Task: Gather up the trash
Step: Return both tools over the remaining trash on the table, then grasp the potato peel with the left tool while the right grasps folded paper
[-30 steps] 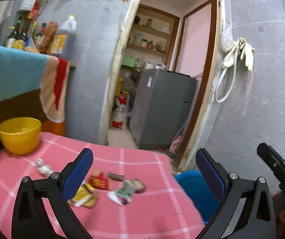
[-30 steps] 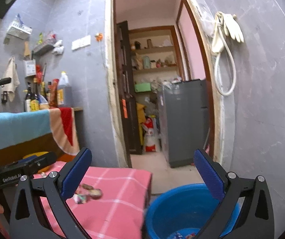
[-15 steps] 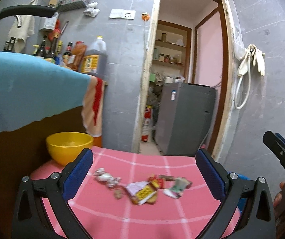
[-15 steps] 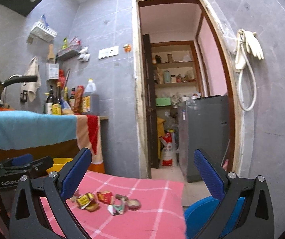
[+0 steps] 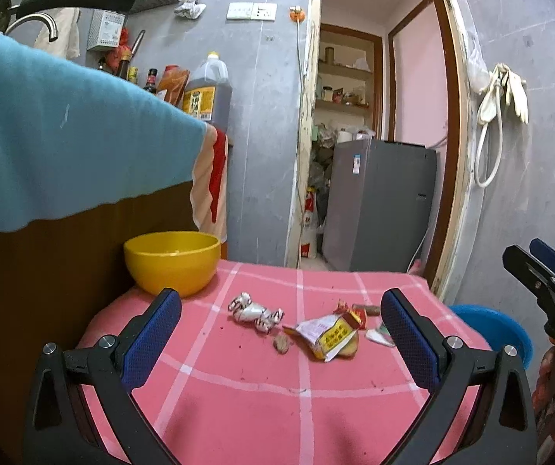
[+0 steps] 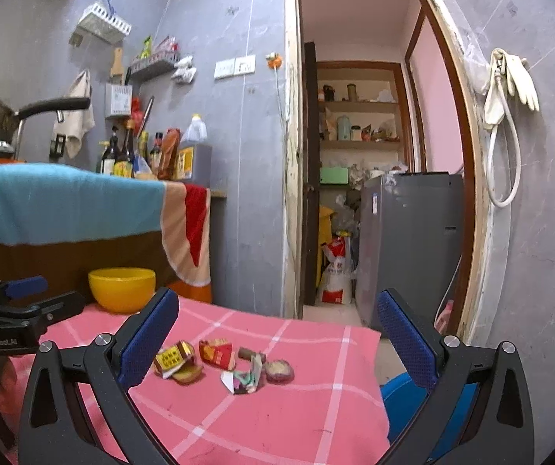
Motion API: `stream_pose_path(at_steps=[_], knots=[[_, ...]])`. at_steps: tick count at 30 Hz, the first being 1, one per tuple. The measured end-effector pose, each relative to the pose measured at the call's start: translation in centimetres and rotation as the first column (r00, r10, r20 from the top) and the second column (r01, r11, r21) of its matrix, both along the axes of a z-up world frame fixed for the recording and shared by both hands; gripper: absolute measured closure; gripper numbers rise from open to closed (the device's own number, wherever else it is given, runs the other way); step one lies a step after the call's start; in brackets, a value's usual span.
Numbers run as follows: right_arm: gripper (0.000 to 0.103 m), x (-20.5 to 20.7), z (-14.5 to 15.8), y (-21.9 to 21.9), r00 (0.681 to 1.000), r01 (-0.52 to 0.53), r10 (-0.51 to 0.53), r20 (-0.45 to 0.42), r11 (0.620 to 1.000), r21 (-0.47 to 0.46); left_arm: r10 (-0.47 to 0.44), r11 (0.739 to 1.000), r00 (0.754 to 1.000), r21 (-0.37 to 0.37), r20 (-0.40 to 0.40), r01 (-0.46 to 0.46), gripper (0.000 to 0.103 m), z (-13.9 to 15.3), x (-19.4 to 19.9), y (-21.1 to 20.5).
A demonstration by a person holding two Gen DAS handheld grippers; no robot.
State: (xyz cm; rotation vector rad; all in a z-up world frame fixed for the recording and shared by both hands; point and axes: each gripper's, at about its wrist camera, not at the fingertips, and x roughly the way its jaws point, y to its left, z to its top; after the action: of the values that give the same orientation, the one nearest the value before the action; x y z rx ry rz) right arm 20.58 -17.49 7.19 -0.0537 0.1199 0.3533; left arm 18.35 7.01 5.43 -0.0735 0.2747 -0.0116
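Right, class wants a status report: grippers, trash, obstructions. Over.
Left gripper open, empty. Right gripper open, empty. Wrappers loose on pink tablecloth, blue bin beside table. Nothing blocking.

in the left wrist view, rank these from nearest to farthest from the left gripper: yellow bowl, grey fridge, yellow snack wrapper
1. The yellow snack wrapper, on the pink tablecloth between the fingers of the left gripper.
2. The yellow bowl, further back at the table's left rear corner.
3. The grey fridge, beyond the table, through the doorway.
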Motion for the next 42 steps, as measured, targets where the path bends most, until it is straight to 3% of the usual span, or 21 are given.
stream_pose_path(at_steps=[9,17,23,30,36,38,42], knots=[[0.0,2.1,-1.8,0.3,0.993,-0.008,0.003,-0.117,0.999,-0.039,-0.031,0.999,0.989,-0.015,-0.145,0.029,0.002,-1.6,2.8,0.4],[0.0,4.6,-3.4,1.1,0.962,-0.048,0.027,-0.272,0.996,-0.071,-0.058,0.997,0.963,-0.064,-0.265,0.043,0.004,-2.8,5.2,0.9],[0.015,6.4,-4.4,2.4,0.92,-0.115,0.068,-0.386,0.988,-0.101,-0.064,0.996,0.935,-0.084,-0.349,0.037,0.025,-3.6,6.6,1.2],[0.024,9.3,-6.5,4.9,0.832,-0.201,0.074,-0.55,0.964,-0.174,-0.08,0.996,0.891,-0.077,-0.447,0.051,0.047,-4.9,9.0,1.4],[0.033,11.3,-7.9,6.2,0.78,-0.239,0.055,-0.623,0.947,-0.216,-0.098,0.994,0.843,-0.085,-0.528,0.062,0.06,-6.1,11.6,1.9],[0.04,11.8,-8.0,6.4,0.767,-0.25,0.054,-0.639,0.943,-0.22,-0.099,0.995,0.841,-0.081,-0.531,0.066,0.062,-6.1,12.2,2.0],[0.048,12.5,-8.2,6.9,0.742,-0.274,0.058,-0.667,0.935,-0.224,-0.115,0.993,0.831,-0.071,-0.545,0.092,0.074,-6.1,12.9,1.6]])
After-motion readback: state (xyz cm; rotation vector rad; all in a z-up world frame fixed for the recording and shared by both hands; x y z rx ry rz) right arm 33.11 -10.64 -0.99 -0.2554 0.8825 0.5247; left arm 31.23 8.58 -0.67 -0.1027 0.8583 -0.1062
